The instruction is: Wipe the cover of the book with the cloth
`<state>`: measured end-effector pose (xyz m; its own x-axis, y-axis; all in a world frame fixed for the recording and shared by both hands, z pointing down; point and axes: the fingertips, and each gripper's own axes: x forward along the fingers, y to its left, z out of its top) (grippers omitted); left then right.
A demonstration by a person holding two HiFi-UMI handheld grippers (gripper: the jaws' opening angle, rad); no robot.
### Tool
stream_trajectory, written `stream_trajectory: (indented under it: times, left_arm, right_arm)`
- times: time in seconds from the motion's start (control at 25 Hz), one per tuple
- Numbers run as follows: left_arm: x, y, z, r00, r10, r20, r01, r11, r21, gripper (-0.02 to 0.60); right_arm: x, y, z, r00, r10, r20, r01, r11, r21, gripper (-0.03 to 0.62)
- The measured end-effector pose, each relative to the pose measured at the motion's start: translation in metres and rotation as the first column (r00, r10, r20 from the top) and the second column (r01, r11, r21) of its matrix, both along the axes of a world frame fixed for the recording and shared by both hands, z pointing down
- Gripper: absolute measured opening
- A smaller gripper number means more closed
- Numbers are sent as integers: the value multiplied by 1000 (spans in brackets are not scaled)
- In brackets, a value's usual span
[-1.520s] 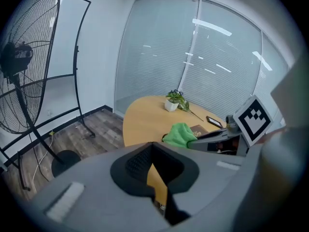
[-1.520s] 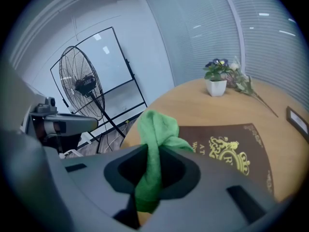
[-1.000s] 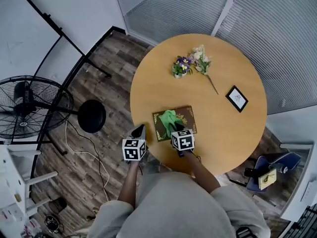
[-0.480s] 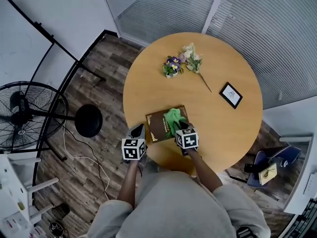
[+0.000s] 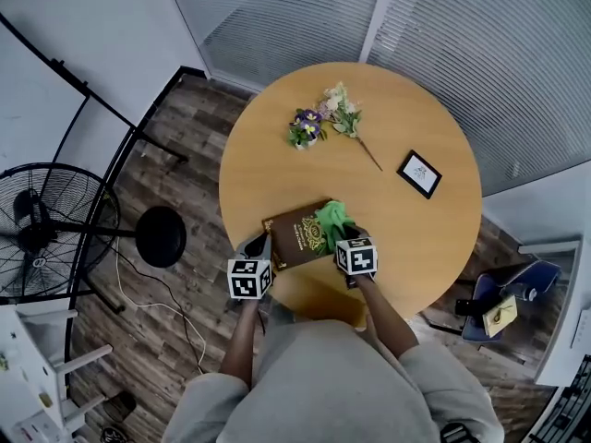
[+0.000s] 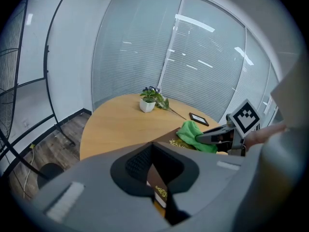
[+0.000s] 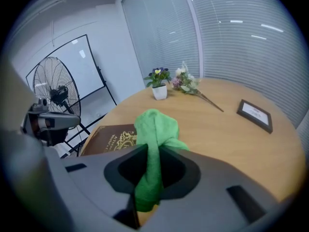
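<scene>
A brown book [image 5: 297,235] with gold ornament lies near the front edge of the round wooden table [image 5: 420,238]. My left gripper [image 5: 259,245] is shut on the book's near left corner; in the left gripper view the book's edge [image 6: 157,185] sits between the jaws of the left gripper [image 6: 153,163]. A green cloth [image 5: 332,218] rests on the right end of the cover. My right gripper [image 5: 344,235] is shut on it. In the right gripper view the cloth [image 7: 154,129] hangs out of the right gripper [image 7: 149,173] above the book [image 7: 112,138].
A small white pot of flowers [image 5: 303,129], a loose flower sprig [image 5: 346,116] and a framed picture [image 5: 419,173] lie further back on the table. On the floor, a standing fan [image 5: 42,229] and a black stool [image 5: 160,236] are at the left, a chair [image 5: 503,307] at the right.
The right gripper has drawn the cloth from the middle of the cover to its right end. The book has turned a little, and its left corner now reaches the left gripper.
</scene>
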<state>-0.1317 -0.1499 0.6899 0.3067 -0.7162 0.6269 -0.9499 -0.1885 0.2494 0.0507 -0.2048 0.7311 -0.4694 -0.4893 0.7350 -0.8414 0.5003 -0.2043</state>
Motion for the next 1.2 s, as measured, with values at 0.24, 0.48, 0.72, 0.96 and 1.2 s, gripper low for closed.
stream_trajectory:
  times: [0.24,0.48,0.72,0.96,1.2]
  left_arm:
    - [0,0,-1,1000,-1,3,1,1000,4,6]
    - [-9,8,-4,1000,-26,5,26,1000,11,6]
    - [-20,19,-6,999,-54,7,53,998,18,6]
    - [-28,27,-7,997,-74,5,74,997,23,6]
    - [-38,35,-11,995,-102,5,102,994,33,6]
  right_arm:
    - [10,-5,0,1000,11,-19,-11,1000,8,71]
    - [10,-6,0,999,1,-33,0,1000,10,71]
    - [6,-3,-14,999,-15,-31,16,999,37,71]
    - [-27,8,-43,998,-67,20,65,994,88,71]
    - [-74,35,-54,984,-171,47,165,981,101,71]
